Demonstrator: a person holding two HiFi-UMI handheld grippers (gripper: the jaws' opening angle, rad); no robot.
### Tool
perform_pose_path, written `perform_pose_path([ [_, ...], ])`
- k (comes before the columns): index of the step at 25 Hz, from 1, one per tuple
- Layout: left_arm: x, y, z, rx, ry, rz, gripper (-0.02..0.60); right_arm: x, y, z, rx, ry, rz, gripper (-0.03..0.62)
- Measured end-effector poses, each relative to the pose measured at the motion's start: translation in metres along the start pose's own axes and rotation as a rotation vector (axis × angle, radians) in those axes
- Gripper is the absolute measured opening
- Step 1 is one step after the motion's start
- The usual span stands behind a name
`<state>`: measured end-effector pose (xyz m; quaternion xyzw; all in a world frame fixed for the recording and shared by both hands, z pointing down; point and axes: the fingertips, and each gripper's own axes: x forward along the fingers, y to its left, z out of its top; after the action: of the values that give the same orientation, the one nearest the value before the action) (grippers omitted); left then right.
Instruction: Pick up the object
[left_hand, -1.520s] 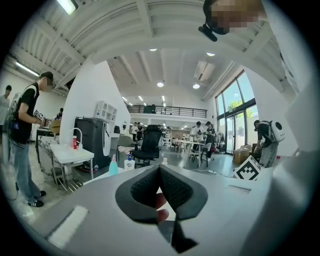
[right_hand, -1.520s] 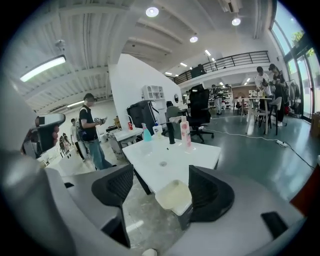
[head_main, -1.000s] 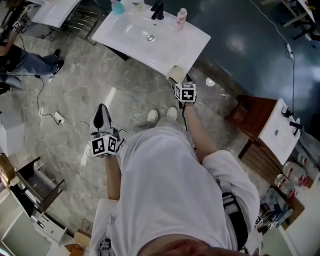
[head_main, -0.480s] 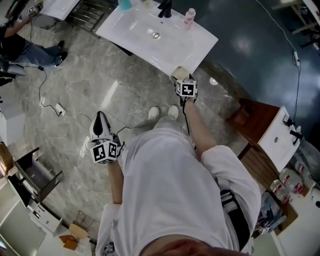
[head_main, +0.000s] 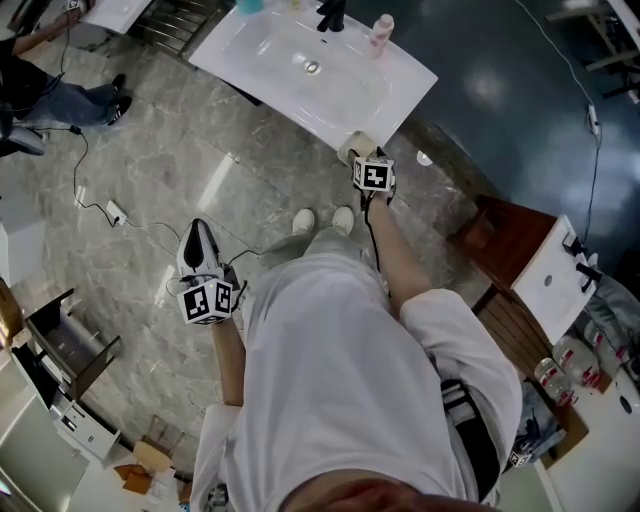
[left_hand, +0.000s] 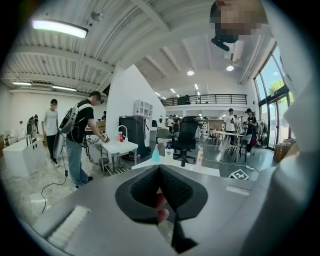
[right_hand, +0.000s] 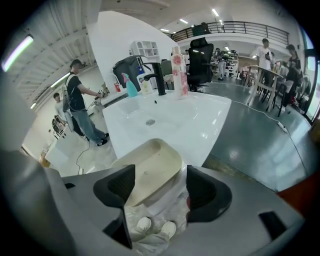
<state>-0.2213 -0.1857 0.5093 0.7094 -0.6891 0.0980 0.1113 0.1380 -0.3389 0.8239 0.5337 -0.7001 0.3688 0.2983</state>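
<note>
A cream oval dish (right_hand: 150, 167) sits at the near corner of the white sink counter (right_hand: 200, 125), overhanging its edge. My right gripper (right_hand: 160, 186) is around it with its jaws closing. The left pad overlaps the dish's rim, while a gap shows beside the right pad. In the head view the dish (head_main: 352, 148) lies just beyond the right gripper (head_main: 368, 172). My left gripper (head_main: 200, 245) hangs over the marble floor, far from the sink. Its jaws (left_hand: 160, 182) are shut with nothing held.
On the sink stand a teal spray bottle (right_hand: 131, 85), a black tap (right_hand: 159, 77) and a pink bottle (right_hand: 179, 70). A cable (head_main: 100, 215) trails on the floor at left. A wooden stand with another white basin (head_main: 555, 270) is at right. People stand around other tables.
The right gripper stays at the sink's corner by the dish. The left gripper has barely moved. The head view has shifted slightly.
</note>
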Motion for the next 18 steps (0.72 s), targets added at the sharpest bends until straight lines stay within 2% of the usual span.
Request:
perform_pose_path([
  [4, -0.0014, -0.0017, 0.0002, 0.000, -0.005, -0.003, -0.002, -0.0030, -0.0030, -0.0048, -0.038, 0.012, -0.039, 0.242],
  [14, -0.0056, 0.0023, -0.0012, 0.005, 0.002, -0.001, -0.002, -0.0028, 0.0020, -0.0050, -0.075, 0.016, -0.063, 0.201],
  [18, -0.0064, 0.0016, -0.0021, 0.005, 0.004, -0.004, -0.002, -0.0045, -0.0010, -0.0037, -0.076, 0.019, -0.091, 0.114],
])
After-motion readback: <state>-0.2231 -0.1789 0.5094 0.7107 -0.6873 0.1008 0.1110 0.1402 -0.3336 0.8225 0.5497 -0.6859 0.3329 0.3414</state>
